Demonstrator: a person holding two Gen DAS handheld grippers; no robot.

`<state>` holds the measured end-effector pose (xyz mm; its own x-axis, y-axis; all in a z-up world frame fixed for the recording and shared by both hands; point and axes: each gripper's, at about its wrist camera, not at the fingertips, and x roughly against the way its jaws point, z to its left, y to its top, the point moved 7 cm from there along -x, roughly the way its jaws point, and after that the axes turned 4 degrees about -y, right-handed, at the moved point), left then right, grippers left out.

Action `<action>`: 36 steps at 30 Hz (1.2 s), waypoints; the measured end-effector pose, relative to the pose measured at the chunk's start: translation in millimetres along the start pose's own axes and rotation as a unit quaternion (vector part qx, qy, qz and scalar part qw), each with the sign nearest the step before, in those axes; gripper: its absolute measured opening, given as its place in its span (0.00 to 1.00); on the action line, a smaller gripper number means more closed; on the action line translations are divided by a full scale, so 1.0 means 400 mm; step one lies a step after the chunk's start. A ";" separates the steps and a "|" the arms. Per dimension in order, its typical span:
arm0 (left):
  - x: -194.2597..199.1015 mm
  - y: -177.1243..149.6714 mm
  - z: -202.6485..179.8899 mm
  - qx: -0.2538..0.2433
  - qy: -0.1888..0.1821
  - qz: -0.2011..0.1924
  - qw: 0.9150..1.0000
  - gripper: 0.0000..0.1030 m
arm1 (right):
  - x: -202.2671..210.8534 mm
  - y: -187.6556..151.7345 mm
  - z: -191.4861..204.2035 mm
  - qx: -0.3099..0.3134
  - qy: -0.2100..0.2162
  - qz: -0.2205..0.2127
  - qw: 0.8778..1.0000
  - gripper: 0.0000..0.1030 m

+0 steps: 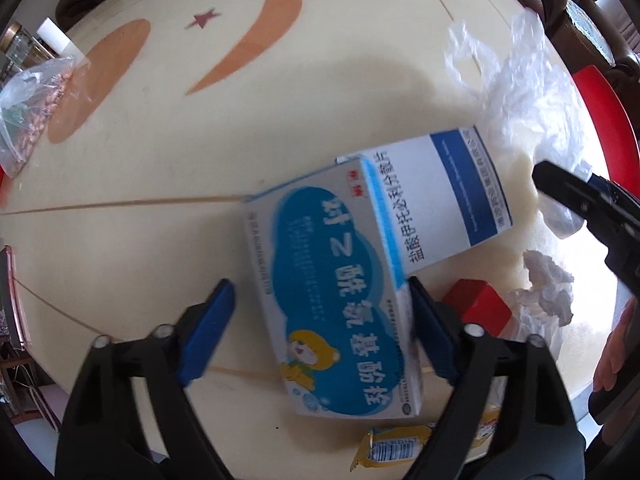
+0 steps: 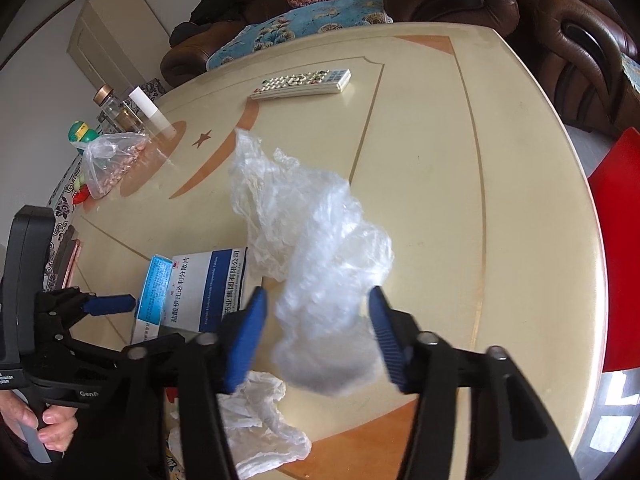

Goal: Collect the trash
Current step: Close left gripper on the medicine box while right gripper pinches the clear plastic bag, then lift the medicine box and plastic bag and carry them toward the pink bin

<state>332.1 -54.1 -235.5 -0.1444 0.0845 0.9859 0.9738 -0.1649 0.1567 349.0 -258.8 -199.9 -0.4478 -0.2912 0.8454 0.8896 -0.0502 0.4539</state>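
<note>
Blue-padded left gripper (image 1: 320,312) straddles a medicine box (image 1: 336,300), jaws wide, not yet pinching. Right gripper (image 2: 316,340) brackets a clear plastic bag (image 2: 316,232); whether it grips, I cannot tell. Crumpled tissue (image 2: 256,412) and a snack wrapper (image 1: 400,446) remain uncollected.

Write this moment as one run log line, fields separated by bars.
left gripper: open around blue medicine box | right gripper: open around clear plastic bag | table: crumpled tissue waiting
</note>
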 end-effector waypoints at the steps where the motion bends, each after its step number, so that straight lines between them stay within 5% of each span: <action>1: 0.001 0.000 -0.001 0.000 -0.002 0.000 1.000 0.75 | 0.001 0.000 0.001 0.000 0.000 -0.001 1.000 0.39; 4: 0.006 -0.001 -0.012 -0.005 -0.002 -0.003 1.000 0.65 | 0.008 0.000 0.007 0.001 0.003 -0.009 1.000 0.35; 15: 0.054 -0.015 0.017 0.005 -0.020 -0.024 1.000 0.63 | 0.068 0.009 0.035 0.022 -0.021 -0.042 0.999 0.24; 36: 0.220 -0.110 0.011 -0.002 -0.002 -0.102 0.995 0.63 | 0.199 -0.009 0.087 0.050 -0.081 -0.095 0.991 0.22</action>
<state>277.4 -35.0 -155.9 -0.3393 0.1198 0.9330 0.9233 -0.1474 0.3547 307.0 -248.5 -124.3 -0.6226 -0.1280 0.7720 0.7778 0.0079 0.6285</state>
